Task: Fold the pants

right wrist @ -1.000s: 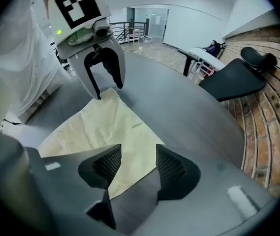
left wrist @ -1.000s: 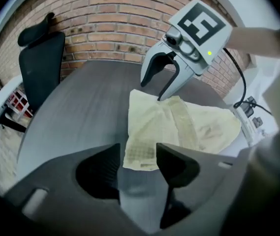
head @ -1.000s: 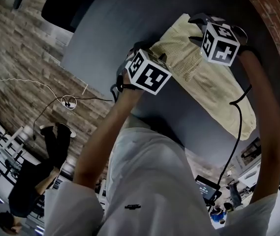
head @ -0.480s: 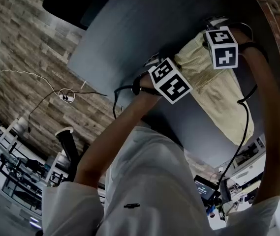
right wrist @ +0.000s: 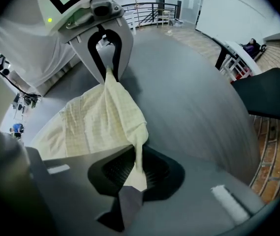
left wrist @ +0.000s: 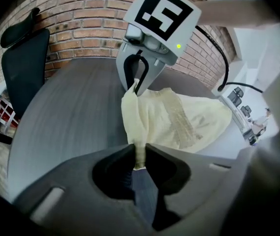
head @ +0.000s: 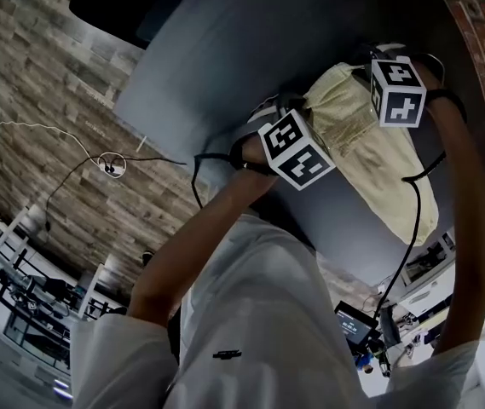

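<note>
Pants (head: 384, 162): pale yellow with a faint check. They lie on the right part of the table, one end gathered up between the two tongs and the rest trailing toward the near right edge.
Table (head: 225, 54): round with a dark grey top, bare around the cloth.
Left tongs (left wrist: 139, 154): clamped on the pants. The jaws have just been closing, and a thin fold of the cloth's edge is pinched between the pads. They slant steeply down at the near left corner of the raised end.
Right tongs (right wrist: 137, 167): clamped on the pants. The jaws have just been closing, and a narrow hanging strip of cloth runs down between the pads. They point straight down at the far corner of the raised end.
Between the tongs: the two face each other, near but not touching. The cloth's edge spans from one to the other and is lifted off the table at both grips.
Marker cubes: one on each of the tongs, both showing in the head view.
Arms: both bare and stretched forward from a white shirt (head: 259, 313).
Brick wall (left wrist: 90, 18): beyond the far side of the table.
Chair (left wrist: 25, 65): black, at the table's far left.
Floor (head: 37, 92): wood planks on the left, with a cable (head: 97, 162) lying on it.
</note>
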A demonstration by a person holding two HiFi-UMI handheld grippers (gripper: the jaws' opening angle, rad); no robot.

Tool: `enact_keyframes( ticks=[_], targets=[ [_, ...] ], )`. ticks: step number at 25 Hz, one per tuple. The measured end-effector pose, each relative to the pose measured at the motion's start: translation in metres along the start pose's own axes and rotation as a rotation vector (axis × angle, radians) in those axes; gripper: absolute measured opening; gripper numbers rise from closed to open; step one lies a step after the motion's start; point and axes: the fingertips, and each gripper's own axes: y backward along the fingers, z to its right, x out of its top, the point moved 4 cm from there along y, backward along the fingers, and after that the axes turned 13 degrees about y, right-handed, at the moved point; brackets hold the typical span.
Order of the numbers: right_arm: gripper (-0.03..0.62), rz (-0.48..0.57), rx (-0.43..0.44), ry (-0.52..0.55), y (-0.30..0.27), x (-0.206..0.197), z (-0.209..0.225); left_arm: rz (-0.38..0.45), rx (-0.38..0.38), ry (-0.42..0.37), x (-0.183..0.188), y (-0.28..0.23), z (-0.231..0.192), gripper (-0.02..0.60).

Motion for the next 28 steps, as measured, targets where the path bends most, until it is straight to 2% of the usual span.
enact_keyframes(
  ticks=[10, 20, 28],
  targets=[
    [0.054, -0.007, -0.201, -0.049, 0.047, -0.003, -0.032, 0.075, 0.091, -0.041, 0.009, 0.032, 0.035, 0.060],
    [0.055, -0.039, -0.263, -0.074, 0.068, -0.014, -0.115, 0.120, 0.117, -0.137, 0.005, 0.039, 0.119, 0.060],
    [0.062, -0.079, -0.268, -0.115, 0.055, -0.030, -0.190, 0.105, 0.097, -0.176, -0.009, 0.017, 0.184, 0.060]
  ],
)
